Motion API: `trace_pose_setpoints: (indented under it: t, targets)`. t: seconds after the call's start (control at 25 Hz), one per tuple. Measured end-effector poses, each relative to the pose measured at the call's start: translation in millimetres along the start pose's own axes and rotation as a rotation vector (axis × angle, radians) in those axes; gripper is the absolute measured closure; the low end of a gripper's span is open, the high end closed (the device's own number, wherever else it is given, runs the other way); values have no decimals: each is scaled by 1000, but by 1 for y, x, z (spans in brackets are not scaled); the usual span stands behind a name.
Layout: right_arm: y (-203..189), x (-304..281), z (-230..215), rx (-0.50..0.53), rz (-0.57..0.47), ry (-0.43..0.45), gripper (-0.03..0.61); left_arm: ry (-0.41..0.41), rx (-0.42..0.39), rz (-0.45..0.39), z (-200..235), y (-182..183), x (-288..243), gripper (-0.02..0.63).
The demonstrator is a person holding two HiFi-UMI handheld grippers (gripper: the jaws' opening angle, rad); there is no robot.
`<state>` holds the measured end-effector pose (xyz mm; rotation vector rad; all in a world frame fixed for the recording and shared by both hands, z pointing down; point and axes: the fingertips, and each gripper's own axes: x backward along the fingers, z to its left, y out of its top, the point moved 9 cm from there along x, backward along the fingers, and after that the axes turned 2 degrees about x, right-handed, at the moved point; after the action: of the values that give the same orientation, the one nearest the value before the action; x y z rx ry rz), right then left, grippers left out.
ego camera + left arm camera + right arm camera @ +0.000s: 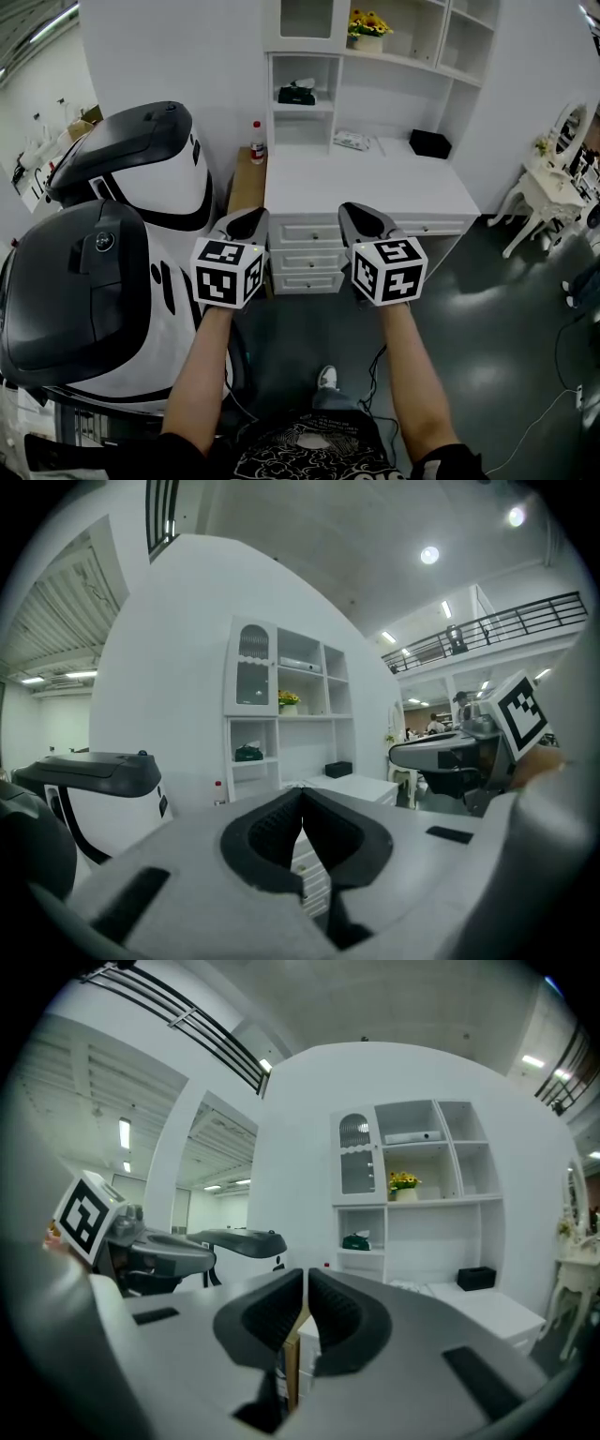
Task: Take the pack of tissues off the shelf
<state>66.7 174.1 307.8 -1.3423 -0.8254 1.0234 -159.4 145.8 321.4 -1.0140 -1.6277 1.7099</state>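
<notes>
Here, two hand-held grippers (pixel 249 217) (pixel 358 212) face one tissue pack (pixel 296 94).

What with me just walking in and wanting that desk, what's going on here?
A person holds a tool in each hand, out in front and about level. The left tool and right tool are both shut and empty. The person stands back from the white desk. The tissue pack sits on its shelf, untouched.

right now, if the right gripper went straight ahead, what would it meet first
The right gripper would likely meet the white desk's drawer front, near the wooden side table; the way there looks free.
</notes>
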Motion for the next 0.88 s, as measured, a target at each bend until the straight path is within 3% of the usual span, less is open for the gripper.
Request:
trace_pose_setpoints:
  t: [0.44,0.88]
  targets:
    - [-1,-51,-39,-4,-15,11,497,19,-10,20,17,3,-55,604]
    - [4,-133,-110,7,-23,45,411,58,-13,50,39,13,-153,604]
